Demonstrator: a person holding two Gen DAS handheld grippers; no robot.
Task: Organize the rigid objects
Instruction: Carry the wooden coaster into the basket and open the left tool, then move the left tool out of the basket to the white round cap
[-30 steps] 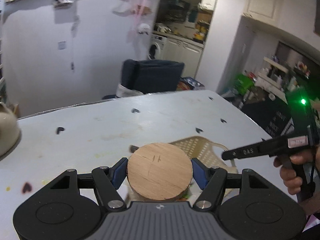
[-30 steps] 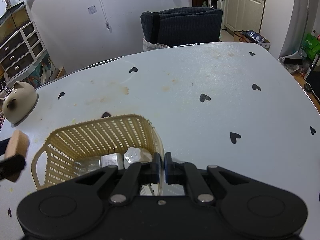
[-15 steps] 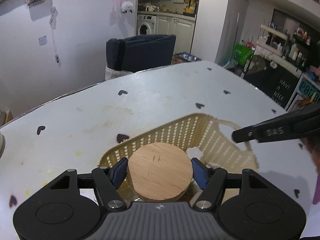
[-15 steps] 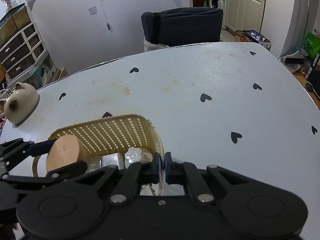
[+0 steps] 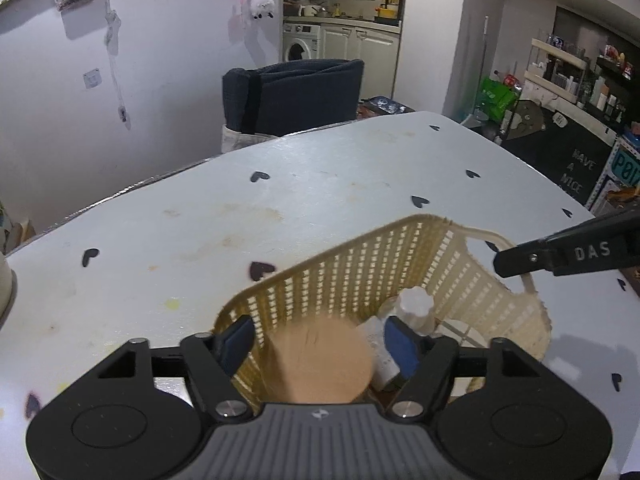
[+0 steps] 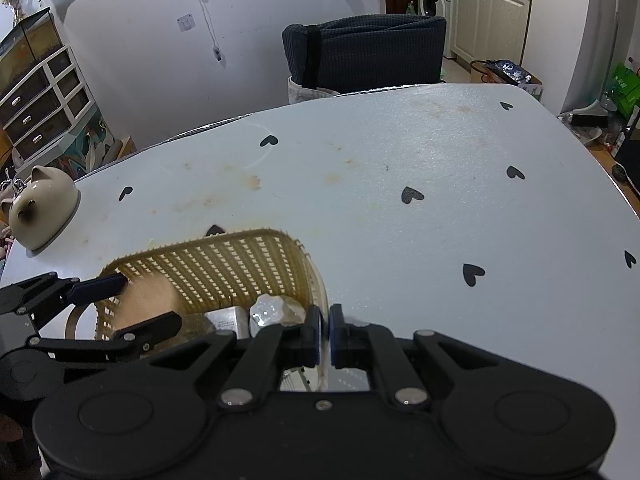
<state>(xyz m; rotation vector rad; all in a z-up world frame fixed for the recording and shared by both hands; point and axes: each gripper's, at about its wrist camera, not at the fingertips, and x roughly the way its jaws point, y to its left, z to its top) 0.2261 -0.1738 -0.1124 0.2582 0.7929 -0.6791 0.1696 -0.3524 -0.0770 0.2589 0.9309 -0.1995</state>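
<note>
The left gripper (image 5: 318, 346) has its jaws apart, the blurred wooden disc (image 5: 320, 364) loose between them inside the basket (image 5: 360, 276); the right gripper (image 6: 325, 330) is clamped on the basket's rim; both sit on the desk (image 6: 420, 184)

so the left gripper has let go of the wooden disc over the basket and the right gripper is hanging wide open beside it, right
Not quite: the right gripper is shut, pinching the wall of the basket, as the right wrist view shows. The rest holds: the left gripper has its fingers spread clear of the wooden disc, which is over the basket.
</note>
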